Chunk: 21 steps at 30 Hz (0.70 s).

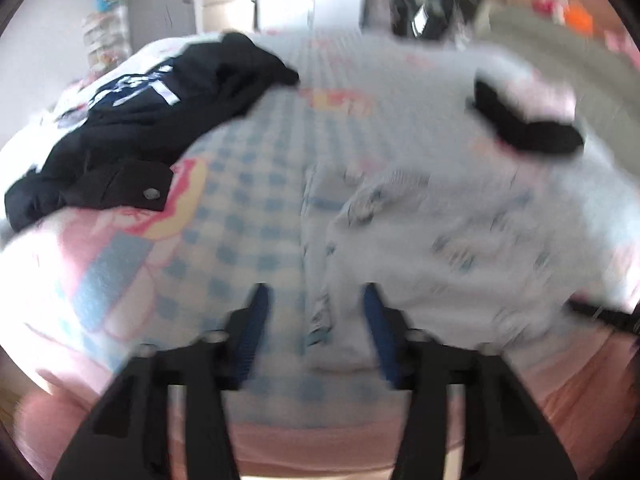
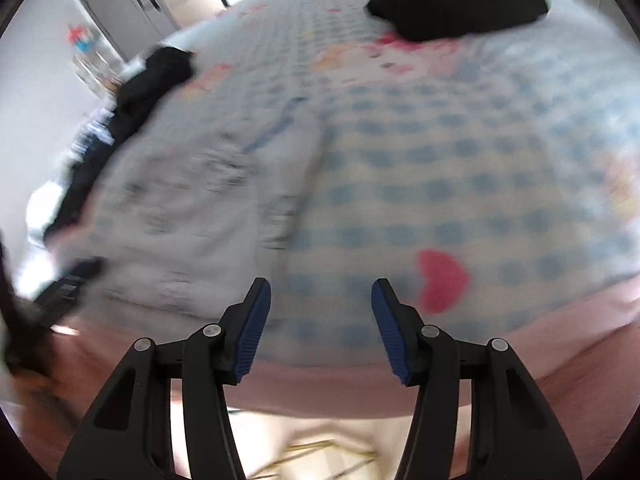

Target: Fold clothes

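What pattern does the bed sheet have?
The bed sheet has blue and white checks, clearest in the right wrist view.

Pale grey printed garment [image 1: 460,248] on blue-checked bedspread [image 1: 248,200].

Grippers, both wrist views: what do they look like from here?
Both match. The left gripper and right gripper each have two black angular plastic fingers with silver pivot bolts, tipped with ribbed blue pads. No cables, markings or sleeves show.

One pale grey garment [image 1: 460,248], two black garments [image 1: 132,128] [image 1: 524,124], one checked bedspread [image 1: 256,208], two hand-held grippers [image 1: 314,300] [image 2: 320,294]
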### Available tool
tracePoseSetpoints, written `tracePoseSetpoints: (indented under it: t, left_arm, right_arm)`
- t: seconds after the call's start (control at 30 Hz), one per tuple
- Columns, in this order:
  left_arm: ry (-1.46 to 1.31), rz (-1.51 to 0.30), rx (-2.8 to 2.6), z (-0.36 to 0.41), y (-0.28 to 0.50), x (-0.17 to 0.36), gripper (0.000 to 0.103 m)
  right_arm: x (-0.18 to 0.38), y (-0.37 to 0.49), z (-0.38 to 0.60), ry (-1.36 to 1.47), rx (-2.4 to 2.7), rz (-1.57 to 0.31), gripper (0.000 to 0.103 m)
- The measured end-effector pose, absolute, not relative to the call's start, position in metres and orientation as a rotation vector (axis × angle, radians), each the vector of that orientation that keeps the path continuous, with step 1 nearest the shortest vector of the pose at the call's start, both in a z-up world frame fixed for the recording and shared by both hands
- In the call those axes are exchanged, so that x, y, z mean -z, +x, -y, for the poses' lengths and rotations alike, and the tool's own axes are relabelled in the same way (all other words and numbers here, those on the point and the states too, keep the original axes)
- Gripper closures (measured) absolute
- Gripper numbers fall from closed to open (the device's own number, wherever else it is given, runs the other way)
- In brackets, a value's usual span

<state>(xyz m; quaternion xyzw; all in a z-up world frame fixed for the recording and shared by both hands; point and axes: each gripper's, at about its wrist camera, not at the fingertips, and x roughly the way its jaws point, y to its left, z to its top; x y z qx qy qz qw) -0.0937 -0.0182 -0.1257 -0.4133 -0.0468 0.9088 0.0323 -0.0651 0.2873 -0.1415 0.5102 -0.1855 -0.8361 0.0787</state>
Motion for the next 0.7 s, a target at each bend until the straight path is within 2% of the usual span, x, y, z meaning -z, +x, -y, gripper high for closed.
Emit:
tracePoseSetpoints:
  t: [0.1,0.33,0.4,0.43,0.47,0.7]
  left_arm:
    - [-1.253,0.162,-2.728,0.01,-0.092,0.134,0.071]
    - [-1.375,0.176,-2.601,0.006,-0.092,0.16,0.07]
    - [-1.372,0.191,-2.592,0.008,-0.092,0.159,0.069]
    - [-1.365,0.201,-2.591,0.01,-0.092,0.157,0.069]
    - [-1.359,0.212,-2.586,0.01,-0.089,0.156,0.069]
    - [-1.345,0.409,-2.526,0.026,-0.089,0.155,0.069]
  right_arm:
    - [0.153,-0.078,-0.28,1.53,2.389,0.669,0.048]
    - [0.178,-0.097,-0.259,1.586,2.37,0.633,0.051]
    - [0.178,-0.104,-0.257,1.579,2.389,0.62,0.072]
    - [0.173,-0.103,-0.255,1.558,2.402,0.609,0.077]
    - [0.167,-0.103,-0.252,1.536,2.415,0.599,0.088]
    - [0.121,-0.116,-0.205,1.331,2.391,0.426,0.09]
